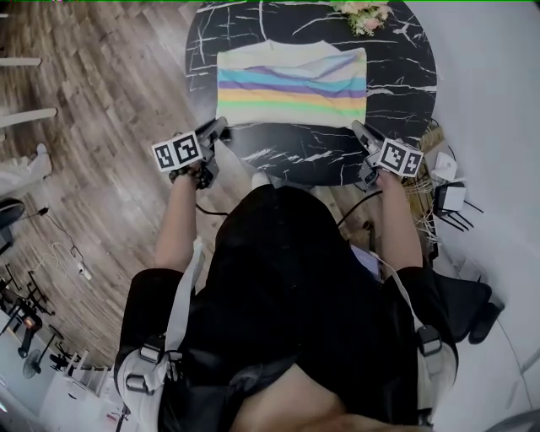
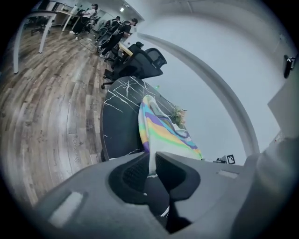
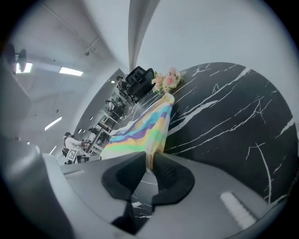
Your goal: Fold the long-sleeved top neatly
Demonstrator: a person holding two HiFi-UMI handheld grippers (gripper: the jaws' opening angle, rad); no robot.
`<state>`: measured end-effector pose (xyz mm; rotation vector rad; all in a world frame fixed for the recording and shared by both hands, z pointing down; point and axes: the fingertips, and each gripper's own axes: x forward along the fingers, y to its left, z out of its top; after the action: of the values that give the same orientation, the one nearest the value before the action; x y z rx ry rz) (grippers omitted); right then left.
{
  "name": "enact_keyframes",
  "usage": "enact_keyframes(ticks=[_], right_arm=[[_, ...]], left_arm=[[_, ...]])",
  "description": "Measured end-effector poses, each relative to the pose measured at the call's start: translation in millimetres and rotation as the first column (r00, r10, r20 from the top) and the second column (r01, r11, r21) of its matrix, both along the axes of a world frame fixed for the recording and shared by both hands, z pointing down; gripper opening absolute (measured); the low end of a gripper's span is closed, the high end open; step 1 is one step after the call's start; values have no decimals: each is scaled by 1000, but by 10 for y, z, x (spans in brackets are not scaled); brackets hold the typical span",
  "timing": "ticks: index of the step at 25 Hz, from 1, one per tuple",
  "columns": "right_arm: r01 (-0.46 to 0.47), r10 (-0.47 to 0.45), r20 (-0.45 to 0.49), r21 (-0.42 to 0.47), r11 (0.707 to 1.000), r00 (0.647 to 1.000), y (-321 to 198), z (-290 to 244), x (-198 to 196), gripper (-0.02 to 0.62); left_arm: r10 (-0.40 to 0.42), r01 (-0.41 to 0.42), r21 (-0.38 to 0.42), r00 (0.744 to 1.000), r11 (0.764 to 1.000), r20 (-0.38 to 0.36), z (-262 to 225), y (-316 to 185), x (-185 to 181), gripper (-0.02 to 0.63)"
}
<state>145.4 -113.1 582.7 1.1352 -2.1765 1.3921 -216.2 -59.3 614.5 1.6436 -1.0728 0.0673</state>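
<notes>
The long-sleeved top, white with pastel stripes, lies as a folded rectangle on the round black marble table. My left gripper pinches the top's near left corner; in the left gripper view the cloth runs up from between the shut jaws of the left gripper. My right gripper grips the near right corner, and in the right gripper view the striped cloth runs into the pinch of the right gripper. Both corners are slightly lifted off the tabletop.
A small bunch of pink flowers stands at the table's far edge, just beyond the top. Wooden floor lies to the left. A white wall and cables are at the right. Office chairs stand further off.
</notes>
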Motion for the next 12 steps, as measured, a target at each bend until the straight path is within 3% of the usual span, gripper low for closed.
enact_keyframes(ticks=[5,12], right_arm=[[48,-48,-13,-42,998,999,254,16,201,41],[175,-183,-113,-74,982,977,576,187,273,41]], left_arm=[[38,-38,-5,999,999,-21,-6,226,-35,48],[30,-32,-24,998,999,-52,75,575,-32,48]])
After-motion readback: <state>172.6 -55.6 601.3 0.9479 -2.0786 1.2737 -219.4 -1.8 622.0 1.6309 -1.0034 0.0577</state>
